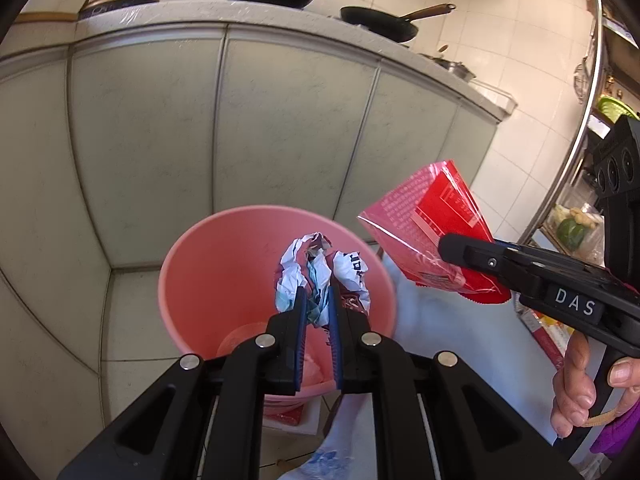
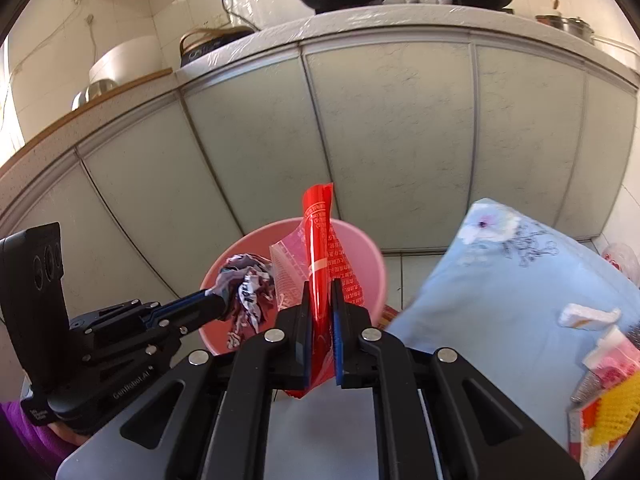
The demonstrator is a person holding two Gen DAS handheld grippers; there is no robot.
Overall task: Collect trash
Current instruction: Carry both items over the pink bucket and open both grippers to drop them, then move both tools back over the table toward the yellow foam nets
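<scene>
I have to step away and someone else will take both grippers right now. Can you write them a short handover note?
Left gripper: shut on the crumpled wrapper, held over the pink bin.
Right gripper: shut on the red packet, held near the bin's rim, seemingly not yet fully above the opening.
Done: both pieces picked up and brought to the bin.
Left: release both into it, then collect the scraps on the blue floral cloth.

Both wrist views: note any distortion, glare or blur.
Left wrist view: fisheye bends the cabinet doors into arcs; glare on the countertop edge; the crumpled wrapper is sharp. Right wrist view: same bowing, dark vignette corners; the red packet is crisp, the blue floral cloth slightly soft.
</scene>
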